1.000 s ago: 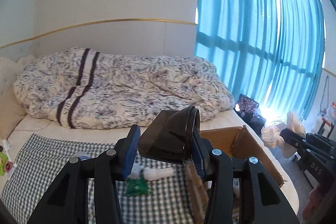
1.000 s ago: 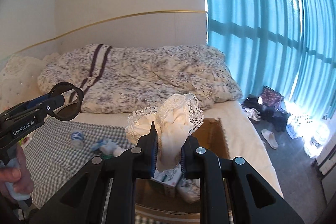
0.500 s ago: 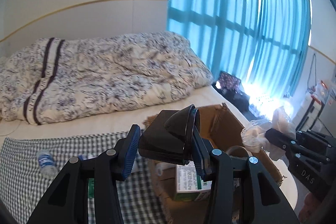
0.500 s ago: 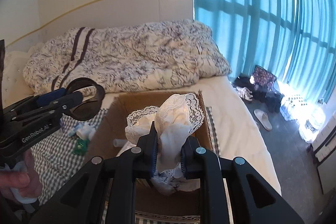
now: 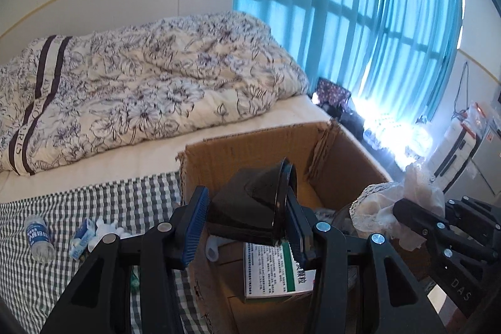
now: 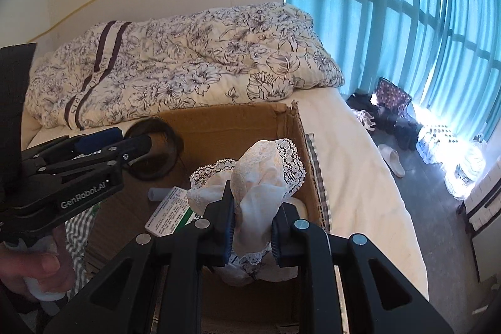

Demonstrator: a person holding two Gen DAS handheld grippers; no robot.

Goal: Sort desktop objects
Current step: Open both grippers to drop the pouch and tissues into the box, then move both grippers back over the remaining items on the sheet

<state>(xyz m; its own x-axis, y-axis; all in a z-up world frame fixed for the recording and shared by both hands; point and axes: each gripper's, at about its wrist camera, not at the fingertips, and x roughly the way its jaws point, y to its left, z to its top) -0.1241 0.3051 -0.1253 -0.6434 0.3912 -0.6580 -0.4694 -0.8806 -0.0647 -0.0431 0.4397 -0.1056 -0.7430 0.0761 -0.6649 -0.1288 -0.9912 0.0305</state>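
My left gripper (image 5: 247, 208) is shut on a dark translucent cup (image 5: 253, 208), held over the open cardboard box (image 5: 250, 152). The right wrist view shows the same cup (image 6: 156, 146) above the box's left side (image 6: 225, 121). My right gripper (image 6: 252, 208) is shut on a bunched white lace cloth (image 6: 266, 174), hanging over the box's right half. From the left wrist view, that cloth (image 5: 382, 208) and the right gripper (image 5: 438, 227) sit at the right. Inside the box lie a white-and-green carton (image 5: 272, 268) and a short white tube (image 6: 158, 193).
The box stands on a bed, beside a checked cloth (image 5: 94, 202) with a small water bottle (image 5: 39, 237) and a blue-white packet (image 5: 83, 237). A flowered duvet (image 5: 141, 83) fills the bed's far side. Blue curtains (image 6: 407, 21), bags and a slipper (image 6: 391, 160) are on the right.
Both grippers have swung right and come over the cardboard box, still holding the cup and the lace cloth. The box's inside now shows beneath them.
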